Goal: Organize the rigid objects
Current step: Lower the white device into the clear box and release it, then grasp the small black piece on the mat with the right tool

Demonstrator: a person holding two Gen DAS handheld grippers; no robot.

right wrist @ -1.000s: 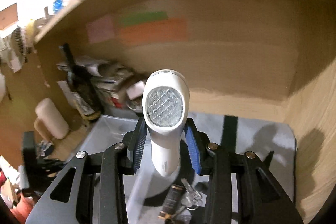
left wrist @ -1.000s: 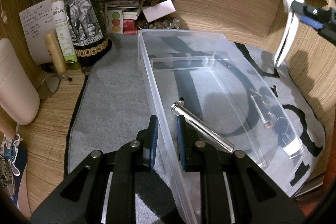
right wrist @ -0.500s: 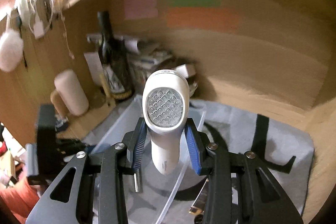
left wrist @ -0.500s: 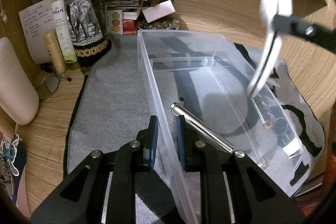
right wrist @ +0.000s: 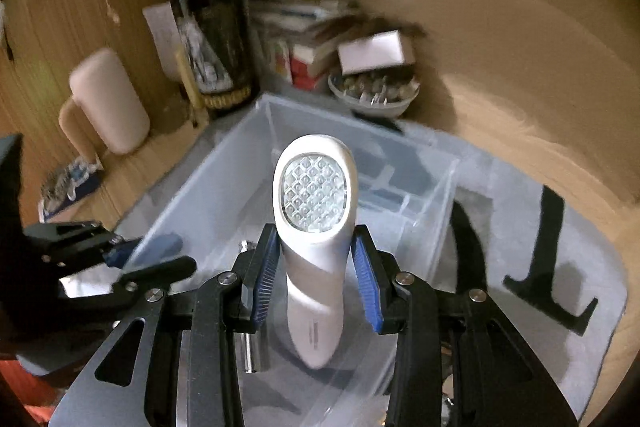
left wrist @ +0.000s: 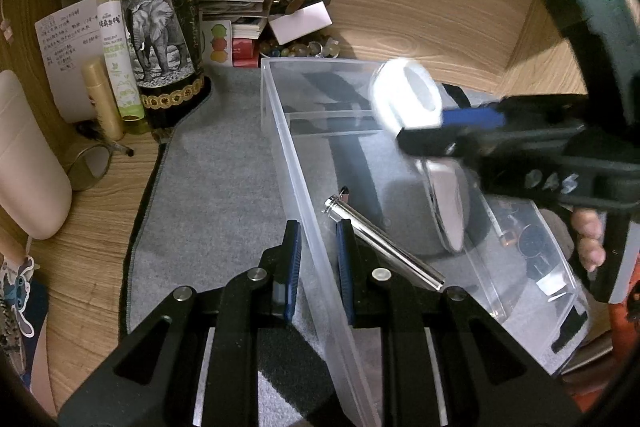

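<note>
A clear plastic bin [left wrist: 288, 163] stands on a grey mat. My left gripper [left wrist: 318, 263] is shut on the bin's near left wall, one finger inside and one outside. My right gripper [right wrist: 316, 267] is shut on a white handheld device [right wrist: 316, 211] with a round patterned face and holds it above the bin's inside [right wrist: 224, 187]. The device also shows, blurred, in the left wrist view [left wrist: 412, 103], over the bin. A silver metal tube [left wrist: 380, 243] lies on the bin floor. A watch [left wrist: 532, 239] and small items lie beyond the bin's right wall.
A dark wine bottle with an elephant label [left wrist: 160, 27], a green spray bottle [left wrist: 116, 39], a gold tube [left wrist: 100, 95], stacked books and a bowl of small items [right wrist: 372, 91] crowd the back left. A cream cylinder [left wrist: 24, 155] stands at left. Wooden walls enclose the desk.
My right gripper has swung left and down with the white device, from beside the right wall to above the bin. My left gripper has stayed clamped on the bin wall.
</note>
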